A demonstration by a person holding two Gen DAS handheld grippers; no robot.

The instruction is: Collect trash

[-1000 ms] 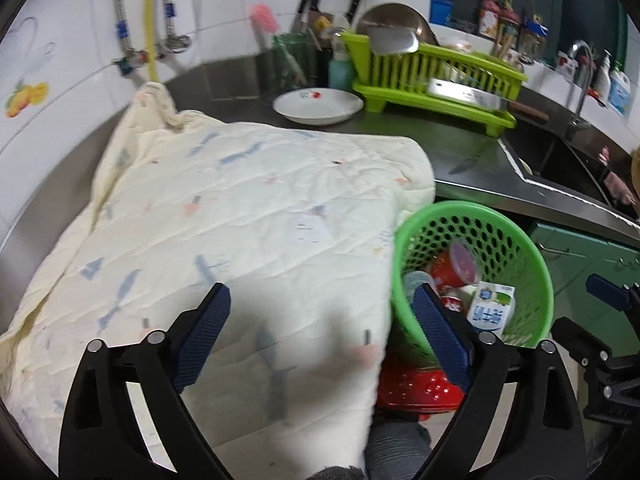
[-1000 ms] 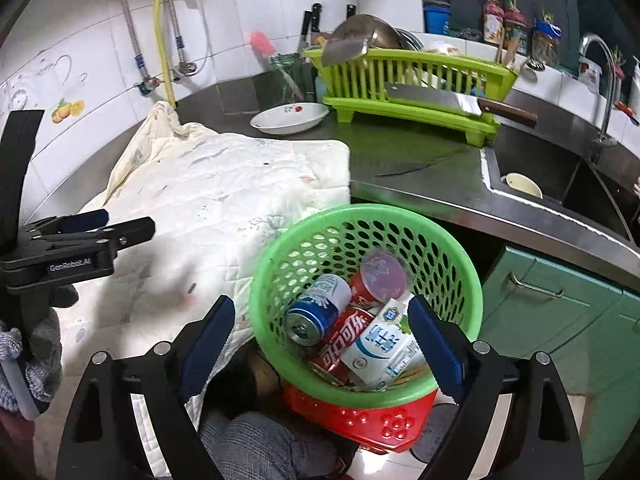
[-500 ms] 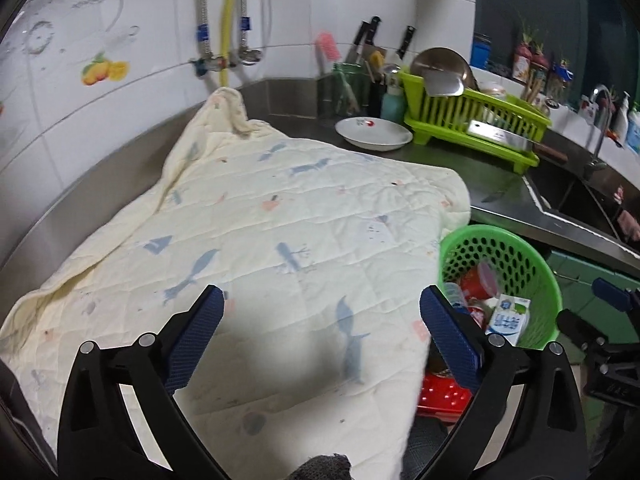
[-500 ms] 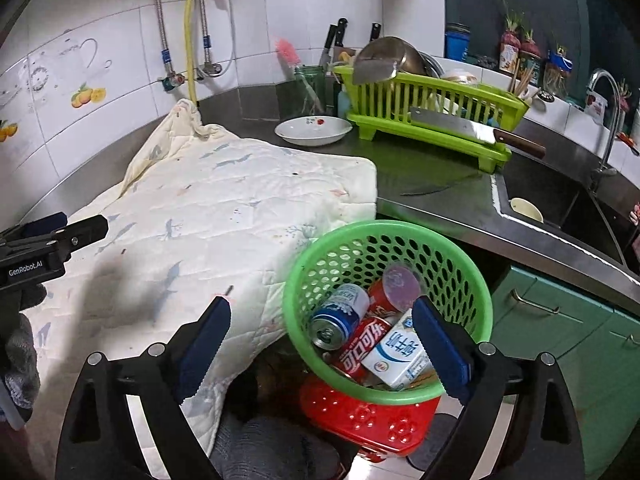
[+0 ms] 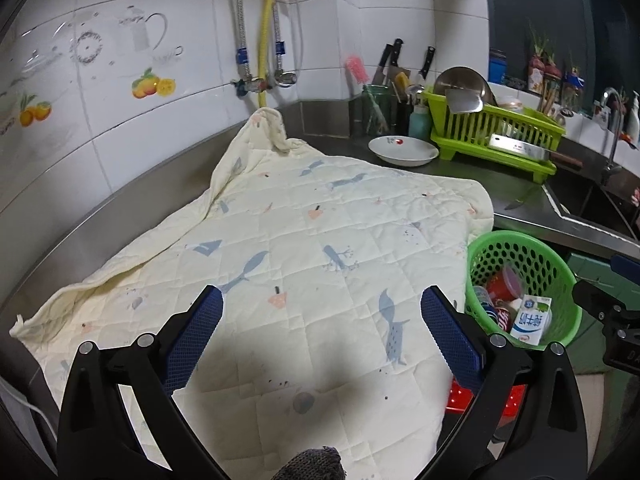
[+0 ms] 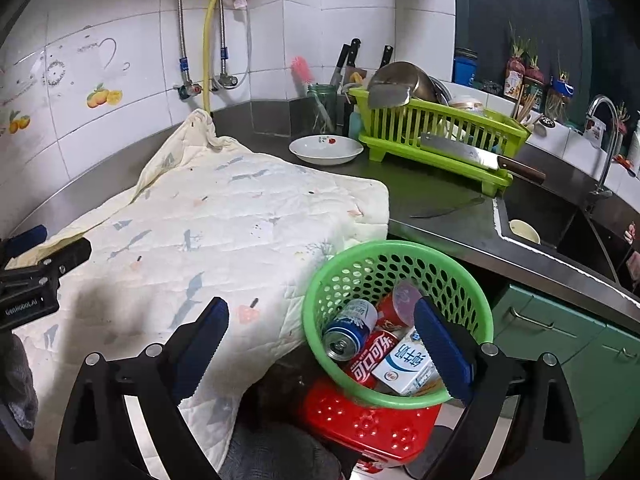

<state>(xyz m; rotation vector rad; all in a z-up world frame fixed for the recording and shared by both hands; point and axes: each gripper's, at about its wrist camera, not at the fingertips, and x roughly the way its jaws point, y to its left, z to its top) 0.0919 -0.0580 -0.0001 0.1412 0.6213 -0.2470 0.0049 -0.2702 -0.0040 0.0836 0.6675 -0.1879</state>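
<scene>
A green perforated basket sits on a red plastic stool beside the counter. It holds a blue can, a red cola can, a milk carton and a red cup. My right gripper hovers above the basket's near rim, its jaws opening, with nothing pressed between them. My left gripper stands open over a cream quilt, holding nothing. The basket lies to its right.
The quilt covers the left of the steel counter. A white plate, a lime dish rack with a cleaver, and a knife sit behind. A sink and green cabinets lie to the right.
Both grippers have drawn back and risen, so more of the wall and quilt shows. The left gripper has swung left, away from the basket. Both jaws stand a little wider.
</scene>
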